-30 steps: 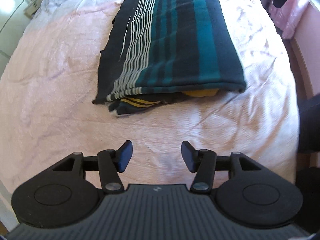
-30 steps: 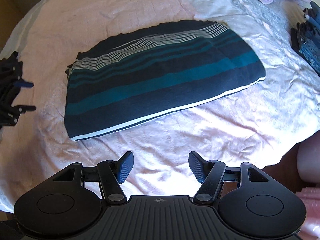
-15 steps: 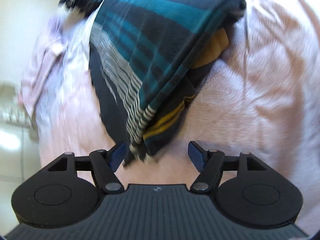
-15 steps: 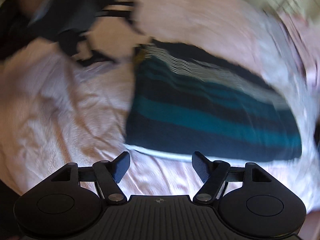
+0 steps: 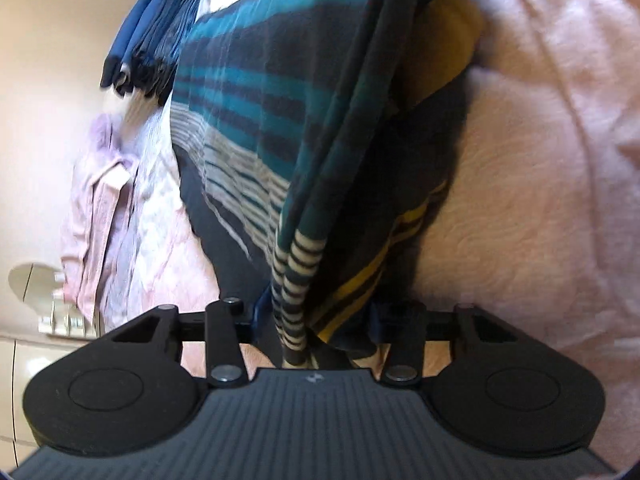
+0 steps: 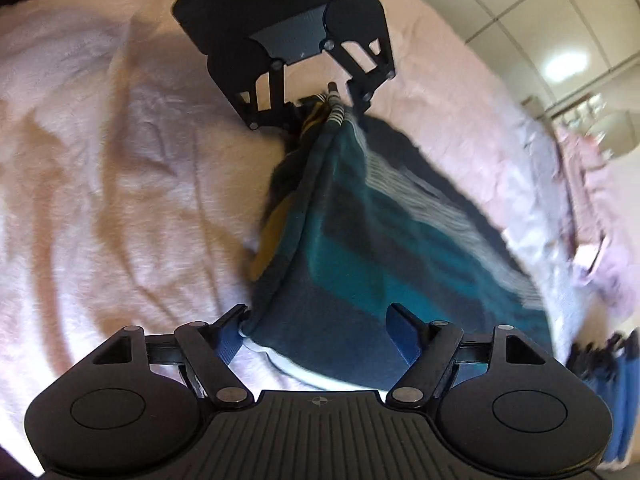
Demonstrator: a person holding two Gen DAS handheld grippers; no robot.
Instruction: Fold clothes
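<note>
A folded garment (image 5: 260, 100) with dark blue, teal and white stripes and a yellow inner layer lies on the pink bedspread (image 5: 540, 200). My left gripper (image 5: 316, 316) is shut on its near striped corner, and the cloth rises in a ridge from there. In the right wrist view the same garment (image 6: 380, 260) stretches between both tools. The left gripper (image 6: 320, 104) holds the far corner. My right gripper (image 6: 318, 336) is open, its fingers on either side of the near corner, whose white-edged hem sits between them.
A stack of folded blue clothes (image 5: 144, 48) lies beyond the garment, seen too at the right edge as blue clothes (image 6: 616, 380). A crumpled pale pink garment (image 5: 100, 200) lies beside it on the bed. The bedspread (image 6: 120, 160) spreads wide to the left.
Both grippers have dropped down to opposite corners of the garment. The left one has shut on its corner and raised it. The right one has slid its open fingers around the other corner.
</note>
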